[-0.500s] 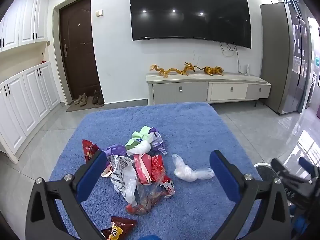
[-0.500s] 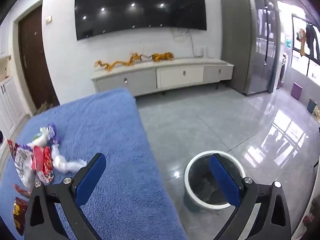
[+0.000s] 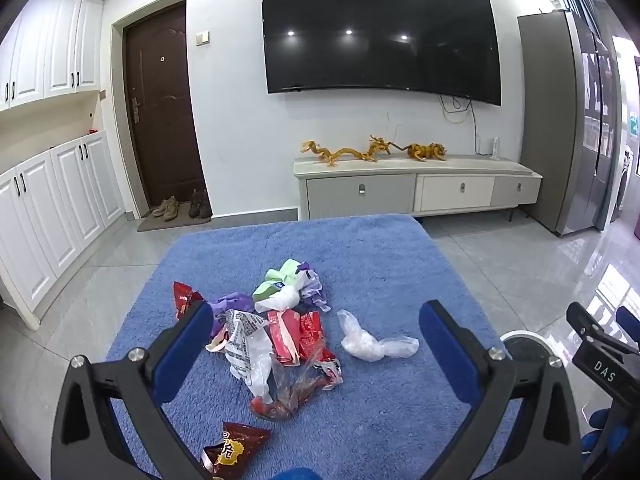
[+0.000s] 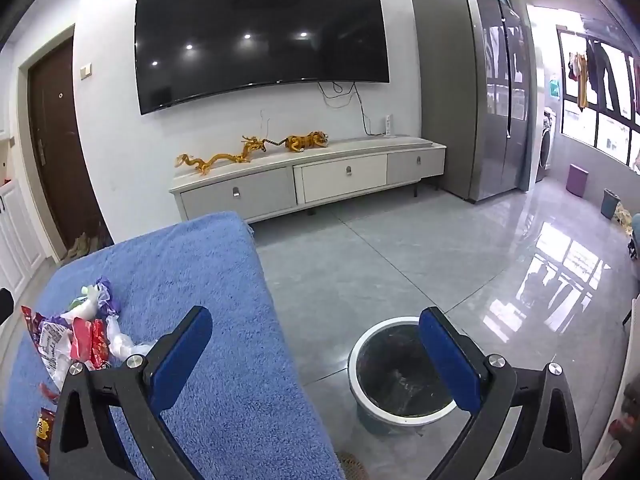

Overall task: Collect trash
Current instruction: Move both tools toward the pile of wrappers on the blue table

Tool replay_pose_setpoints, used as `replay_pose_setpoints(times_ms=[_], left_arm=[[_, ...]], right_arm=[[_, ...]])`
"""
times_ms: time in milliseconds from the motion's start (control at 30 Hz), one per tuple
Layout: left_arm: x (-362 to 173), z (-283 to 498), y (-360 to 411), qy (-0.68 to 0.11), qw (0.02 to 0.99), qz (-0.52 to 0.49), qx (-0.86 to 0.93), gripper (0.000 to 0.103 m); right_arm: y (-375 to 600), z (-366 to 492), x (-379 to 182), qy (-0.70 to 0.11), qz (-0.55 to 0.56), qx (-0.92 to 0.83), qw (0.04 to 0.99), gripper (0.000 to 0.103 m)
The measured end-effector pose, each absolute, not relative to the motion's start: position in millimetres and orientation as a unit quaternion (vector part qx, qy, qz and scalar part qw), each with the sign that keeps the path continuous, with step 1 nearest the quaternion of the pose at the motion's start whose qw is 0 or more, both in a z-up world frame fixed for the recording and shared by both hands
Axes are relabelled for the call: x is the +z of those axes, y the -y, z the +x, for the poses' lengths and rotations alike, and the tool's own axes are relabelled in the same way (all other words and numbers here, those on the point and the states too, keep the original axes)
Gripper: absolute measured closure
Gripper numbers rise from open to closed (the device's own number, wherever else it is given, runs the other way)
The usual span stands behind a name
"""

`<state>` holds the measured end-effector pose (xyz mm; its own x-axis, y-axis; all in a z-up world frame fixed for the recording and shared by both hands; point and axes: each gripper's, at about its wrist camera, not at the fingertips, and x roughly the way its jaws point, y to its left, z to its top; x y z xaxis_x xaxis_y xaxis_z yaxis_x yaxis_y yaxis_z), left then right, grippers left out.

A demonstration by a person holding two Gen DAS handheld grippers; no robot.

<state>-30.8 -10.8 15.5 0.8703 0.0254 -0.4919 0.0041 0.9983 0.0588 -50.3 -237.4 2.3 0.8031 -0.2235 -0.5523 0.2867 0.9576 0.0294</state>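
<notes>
both grippers wide open, empty. left gripper (image 3: 316,344) above wrappers (image 3: 292,340): lower, pinch one piece, carry to bin (image 4: 400,384) right of wrappers. right gripper (image 4: 316,344) near bin.

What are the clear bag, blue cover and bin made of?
Clear bag: thin translucent plastic film, crumpled and glossy. Blue cover: looks like plush terry or fleece, with matte, fuzzy pile. Bin: probably plastic, with a smooth pale rim and a dark, shiny interior; liner unclear.

Blue cloth (image 3: 360,248); red wrappers (image 3: 296,334); wht bag (image 3: 372,344); grey bin (image 4: 400,380).
</notes>
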Motion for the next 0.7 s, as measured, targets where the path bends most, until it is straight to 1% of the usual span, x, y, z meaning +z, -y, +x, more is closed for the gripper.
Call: replay_pose_setpoints(times_ms=[233,700], left_arm=[[18,-34,10,-0.252,0.968,0.023,0.007,0.000],[17,-35,12,-0.253,0.967,0.011,0.001,0.000]], right_arm=[[243,-73,6,-0.252,0.059,-0.146,0.955,0.000],[243,-80,6,-0.240,0.058,-0.161,0.956,0.000]])
